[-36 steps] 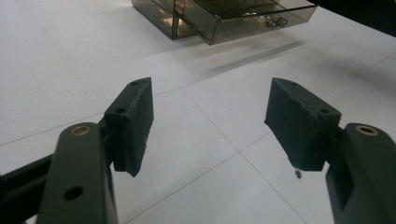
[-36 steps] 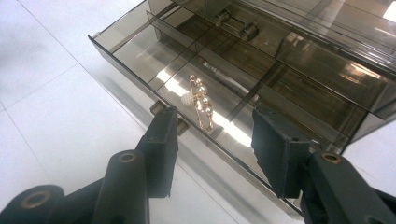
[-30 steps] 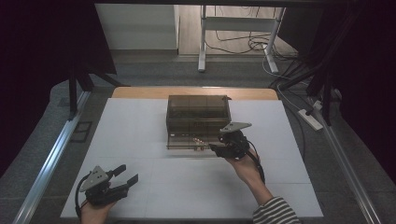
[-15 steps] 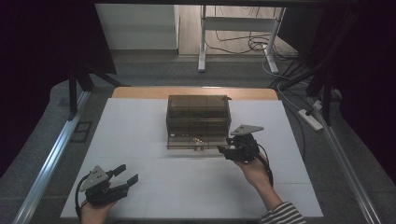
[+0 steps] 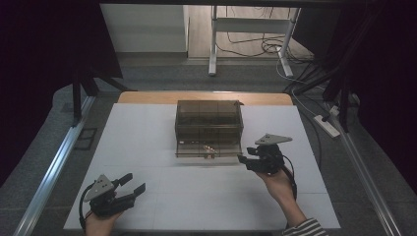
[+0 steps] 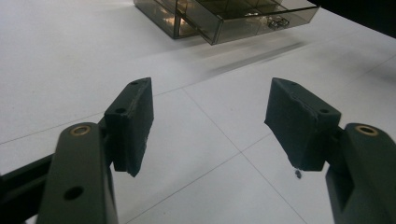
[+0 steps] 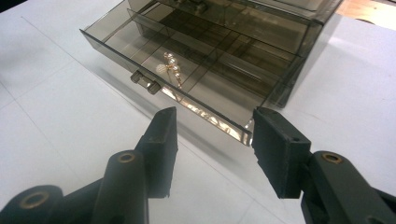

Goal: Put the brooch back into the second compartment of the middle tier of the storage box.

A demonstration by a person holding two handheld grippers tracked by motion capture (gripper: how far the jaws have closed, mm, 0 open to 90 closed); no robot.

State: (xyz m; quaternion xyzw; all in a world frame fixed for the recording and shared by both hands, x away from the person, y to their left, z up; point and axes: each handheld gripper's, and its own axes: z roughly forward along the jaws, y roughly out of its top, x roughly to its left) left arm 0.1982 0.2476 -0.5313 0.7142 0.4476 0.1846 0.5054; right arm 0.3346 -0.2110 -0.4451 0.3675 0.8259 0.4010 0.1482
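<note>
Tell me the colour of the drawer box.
Smoky translucent brown drawer box, clearest in the right gripper view.

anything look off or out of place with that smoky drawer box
Only the bottom drawer of the smoky box stands pulled out, with a small pearl piece lying in one compartment. Nothing looks spilled or broken; both tongs are open and apart from it.

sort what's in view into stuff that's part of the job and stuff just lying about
Part of the job:
- smoky drawer box
- its open bottom drawer
- pearl jewellery inside
- right hand-held gripper

Just lying about:
- power strip
- floor cables
- left hand-held gripper, idle
</note>
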